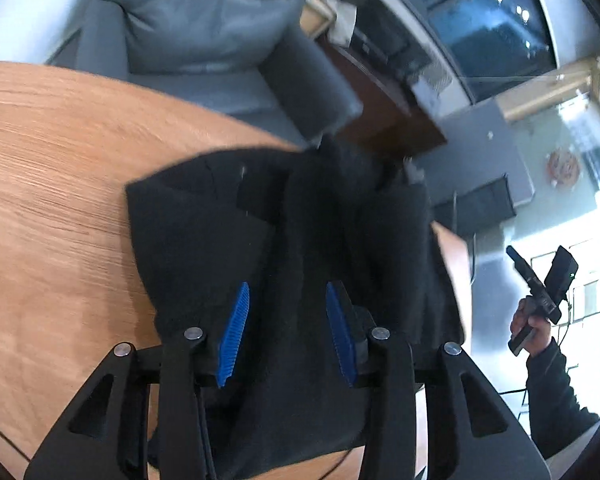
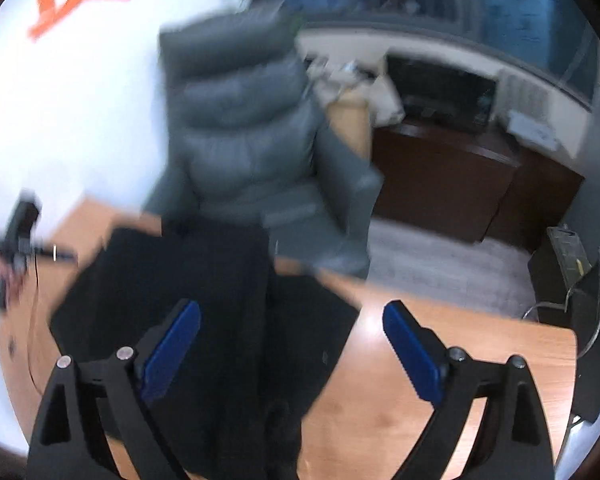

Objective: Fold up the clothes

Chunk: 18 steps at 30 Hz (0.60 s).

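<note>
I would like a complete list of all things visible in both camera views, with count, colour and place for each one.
garment: one, black, lying on the table, reaching its far edge
table: one, light wood, under the garment
armchair: one, grey, behind the table
cabinet: one, dark brown, right of the armchair
left gripper: one, black with blue pads, jaws apart over the garment
right gripper: one, black with blue pads, jaws wide open above the garment's edge

Large orange lettering on the white wall (image 2: 60,92), cropped, unreadable.
</note>
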Each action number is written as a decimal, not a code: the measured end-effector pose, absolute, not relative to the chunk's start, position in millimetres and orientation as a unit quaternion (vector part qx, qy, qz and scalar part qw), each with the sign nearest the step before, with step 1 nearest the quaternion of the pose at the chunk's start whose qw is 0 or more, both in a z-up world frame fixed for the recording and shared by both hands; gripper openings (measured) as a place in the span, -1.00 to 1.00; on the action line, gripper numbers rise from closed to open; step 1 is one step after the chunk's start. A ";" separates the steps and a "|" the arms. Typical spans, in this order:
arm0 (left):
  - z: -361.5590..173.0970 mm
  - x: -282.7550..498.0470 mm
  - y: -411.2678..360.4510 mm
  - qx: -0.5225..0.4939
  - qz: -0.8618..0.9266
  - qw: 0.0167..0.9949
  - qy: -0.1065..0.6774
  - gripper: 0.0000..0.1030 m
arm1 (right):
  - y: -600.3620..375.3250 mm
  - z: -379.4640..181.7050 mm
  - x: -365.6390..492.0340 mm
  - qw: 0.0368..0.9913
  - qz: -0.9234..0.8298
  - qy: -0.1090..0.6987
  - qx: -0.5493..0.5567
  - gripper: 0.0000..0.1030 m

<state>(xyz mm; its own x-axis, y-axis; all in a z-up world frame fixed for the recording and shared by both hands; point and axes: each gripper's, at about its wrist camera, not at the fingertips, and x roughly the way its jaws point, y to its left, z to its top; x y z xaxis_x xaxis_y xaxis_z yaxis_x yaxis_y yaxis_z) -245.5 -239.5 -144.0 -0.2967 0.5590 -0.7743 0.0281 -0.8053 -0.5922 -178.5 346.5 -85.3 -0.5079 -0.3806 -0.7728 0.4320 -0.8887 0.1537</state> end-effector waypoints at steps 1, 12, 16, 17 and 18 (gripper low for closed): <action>-149.8 -249.6 -235.6 -0.567 0.762 0.182 -0.255 -0.26 | 341.9 -99.3 -180.2 0.243 -0.859 0.038 0.450 0.85; -196.7 -295.1 -189.7 -0.598 0.746 0.227 -0.184 0.54 | 293.9 -217.4 -297.1 0.302 -0.782 -0.054 0.543 0.56; -194.6 -292.2 -185.8 -0.589 0.764 0.211 -0.161 0.01 | 286.6 -219.1 -296.7 0.318 -0.778 -0.055 0.539 0.08; -195.6 -292.6 -191.9 -0.590 0.764 0.200 -0.169 -0.56 | 285.9 -217.7 -295.5 0.321 -0.779 -0.056 0.536 -0.53; -197.5 -293.4 -196.4 -0.592 0.759 0.200 -0.186 -0.75 | 285.3 -216.3 -294.3 0.323 -0.780 -0.056 0.533 -0.68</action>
<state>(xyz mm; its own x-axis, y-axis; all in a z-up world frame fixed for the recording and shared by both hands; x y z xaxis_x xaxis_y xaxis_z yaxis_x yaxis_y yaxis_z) -293.4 -196.4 -197.5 -0.2199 0.5230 -0.8235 -0.0828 -0.8511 -0.5184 -294.3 285.3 -216.3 -0.2222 -0.5638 -0.7955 0.4444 -0.7847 0.4320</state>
